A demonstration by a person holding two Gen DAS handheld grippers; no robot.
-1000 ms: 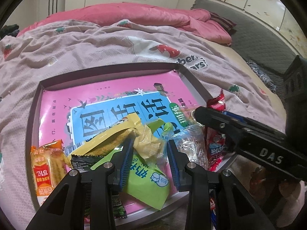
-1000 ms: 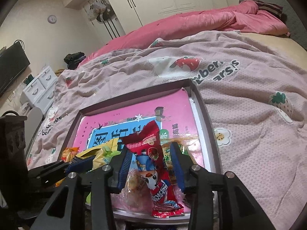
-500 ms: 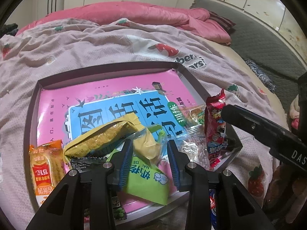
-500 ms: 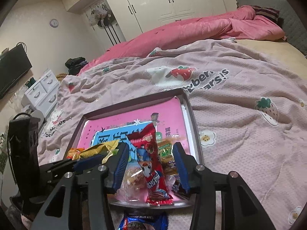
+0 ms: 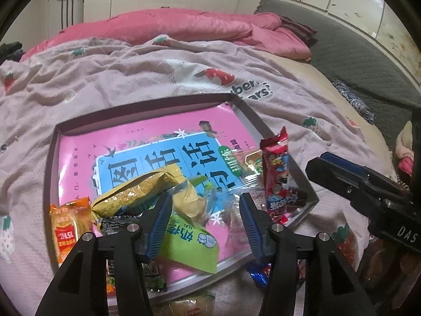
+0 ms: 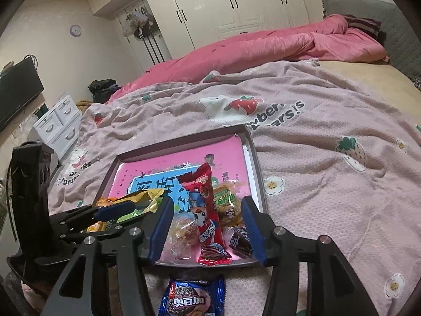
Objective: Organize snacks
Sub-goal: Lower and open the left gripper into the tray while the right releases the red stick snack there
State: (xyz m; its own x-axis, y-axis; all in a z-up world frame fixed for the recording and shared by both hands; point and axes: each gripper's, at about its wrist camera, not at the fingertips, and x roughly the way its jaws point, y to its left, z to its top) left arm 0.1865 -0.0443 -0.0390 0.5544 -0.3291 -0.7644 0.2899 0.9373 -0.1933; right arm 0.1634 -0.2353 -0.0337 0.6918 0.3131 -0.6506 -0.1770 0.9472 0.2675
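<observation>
Blue cookie packet (image 6: 193,299) lies cut off below tray (image 6: 254,158).

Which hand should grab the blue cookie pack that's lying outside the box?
Probably the right gripper. The blue cookie pack lies on the blanket just below its open fingers, outside the tray. The left gripper, also open, hangs over the green packet.

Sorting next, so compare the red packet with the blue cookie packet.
The red packet is long and narrow; the blue packet is short and broad. The red one lies inside the tray, reaching its near rim; the blue one lies on the blanket outside it. Both are sealed and ungripped.
</observation>
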